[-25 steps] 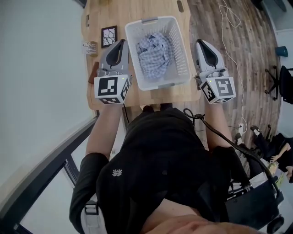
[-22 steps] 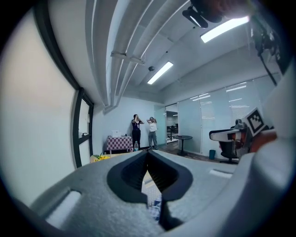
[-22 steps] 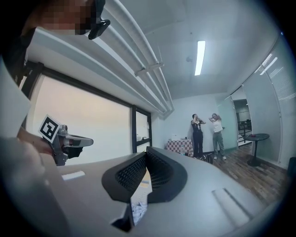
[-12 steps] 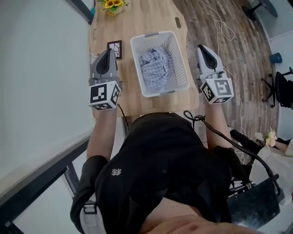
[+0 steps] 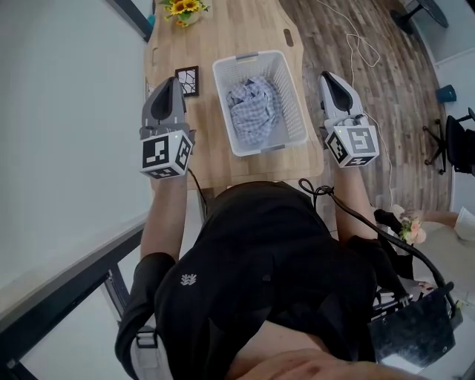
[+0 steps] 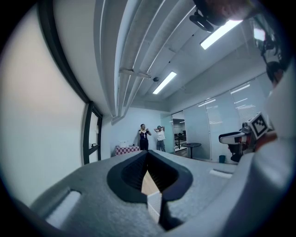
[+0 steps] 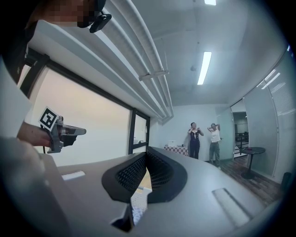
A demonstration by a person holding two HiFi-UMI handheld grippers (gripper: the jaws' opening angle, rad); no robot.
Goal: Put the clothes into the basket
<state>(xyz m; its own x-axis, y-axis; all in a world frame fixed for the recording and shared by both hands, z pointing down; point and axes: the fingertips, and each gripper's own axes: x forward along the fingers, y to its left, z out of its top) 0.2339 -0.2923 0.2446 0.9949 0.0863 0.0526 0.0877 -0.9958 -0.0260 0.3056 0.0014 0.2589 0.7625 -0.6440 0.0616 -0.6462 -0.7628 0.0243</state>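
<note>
Fingers of left gripper (image 5: pixel 171 82) and right gripper (image 5: pixel 329 76) seem closed, empty.

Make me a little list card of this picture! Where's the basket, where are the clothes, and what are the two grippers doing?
basket: white basket on the wooden table, between the two grippers
clothes: blue checked cloth lying inside the basket
left gripper: shut, empty, left of the basket
right gripper: shut, empty, right of the basket
extras: yellow flowers at the table's far end
</note>
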